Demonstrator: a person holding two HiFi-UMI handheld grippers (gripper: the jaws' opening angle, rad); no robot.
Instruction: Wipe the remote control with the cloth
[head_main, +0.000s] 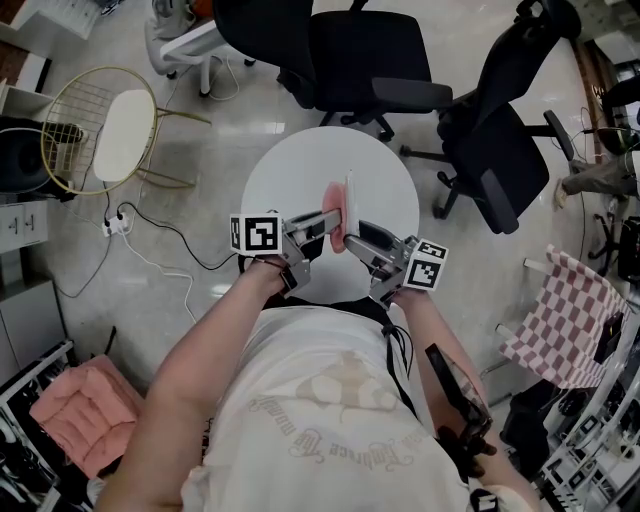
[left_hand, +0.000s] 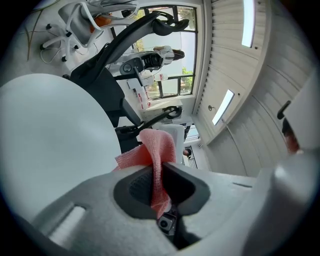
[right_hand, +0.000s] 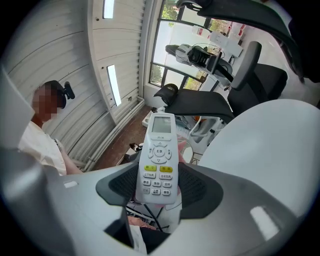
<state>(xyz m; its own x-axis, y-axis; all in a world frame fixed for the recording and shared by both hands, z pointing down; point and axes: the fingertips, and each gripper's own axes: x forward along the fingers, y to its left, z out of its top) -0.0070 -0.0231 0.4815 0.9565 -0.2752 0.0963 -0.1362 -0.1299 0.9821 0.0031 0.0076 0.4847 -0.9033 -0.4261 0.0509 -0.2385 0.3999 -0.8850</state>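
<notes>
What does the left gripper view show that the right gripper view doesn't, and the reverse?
Only the left gripper view: the left gripper shut on the pink cloth. Only the right gripper view: the right gripper holding the white remote control, its screen and buttons facing the camera, plus a person in a white top at the left. Both: the round white table, black office chairs and the windows behind.

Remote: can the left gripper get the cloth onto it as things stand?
Probably yes. The left gripper, shut on the cloth, sits right beside the remote, which the right gripper holds up above the table. Nothing stands between them; the cloth looks to be against its side.
</notes>
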